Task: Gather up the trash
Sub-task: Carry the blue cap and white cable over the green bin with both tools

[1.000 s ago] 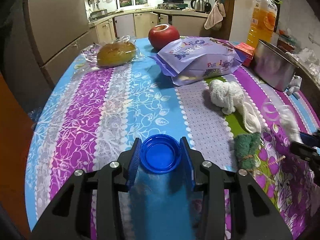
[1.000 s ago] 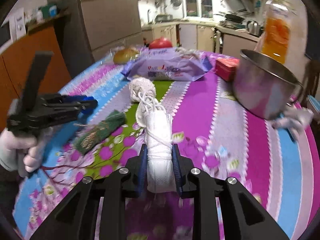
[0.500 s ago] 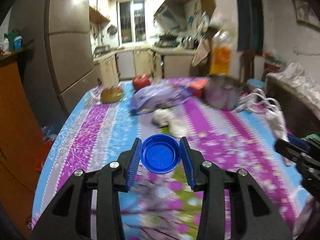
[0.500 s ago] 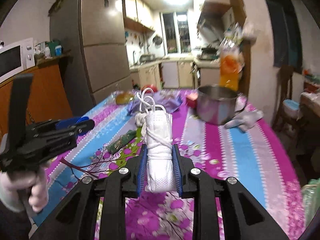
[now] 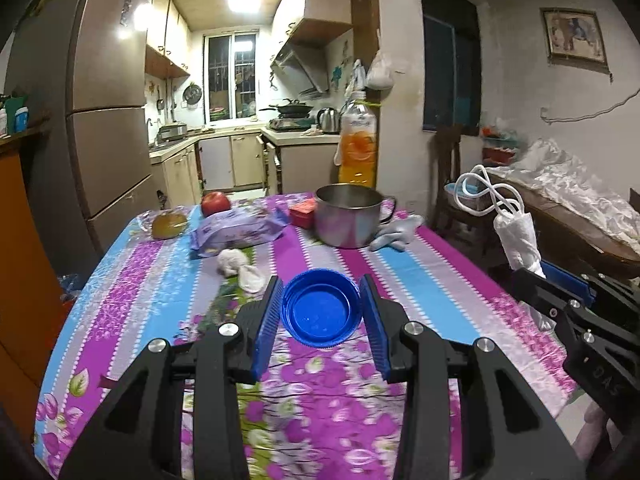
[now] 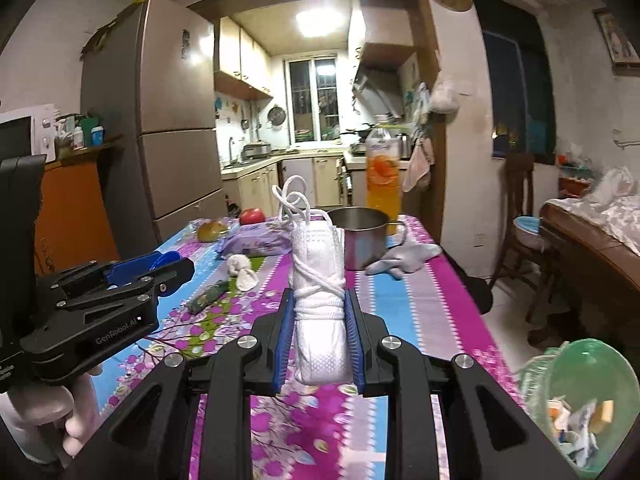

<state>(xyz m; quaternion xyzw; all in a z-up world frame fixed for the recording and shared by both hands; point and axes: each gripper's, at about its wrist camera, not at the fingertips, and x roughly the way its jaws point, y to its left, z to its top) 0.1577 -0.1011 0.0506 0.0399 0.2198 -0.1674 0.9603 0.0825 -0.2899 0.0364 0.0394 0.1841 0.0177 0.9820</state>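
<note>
My left gripper (image 5: pixel 320 312) is shut on a blue plastic bottle cap (image 5: pixel 320 308), hollow side up, above the near end of the flowered table (image 5: pixel 420 280). My right gripper (image 6: pixel 320 316) is shut on a rolled white face mask (image 6: pixel 320 308) bound with its own ear loops, which stick up above the fingers. Each gripper shows in the other's view: the right gripper (image 5: pixel 536 276) with the mask (image 5: pixel 516 240) at the right, the left gripper (image 6: pixel 168 268) at the left in a gloved hand (image 6: pixel 52 416). A green bin (image 6: pixel 580 404) holding scraps sits low at the right.
On the table lie a crumpled white tissue (image 5: pixel 240 266), a dark green wrapper (image 6: pixel 206 298), a purple snack bag (image 5: pixel 240 232), a wrapped bun (image 5: pixel 170 224), an apple (image 5: pixel 216 203), a red box (image 5: pixel 303 213), a steel pot (image 5: pixel 348 216), a white glove (image 5: pixel 396 232) and a juice bottle (image 5: pixel 358 144). A chair (image 6: pixel 520 216) stands right.
Both grippers have pulled back and risen from the table, each keeping its load. The views now take in the whole table, the kitchen and, at the right, the green bin.
</note>
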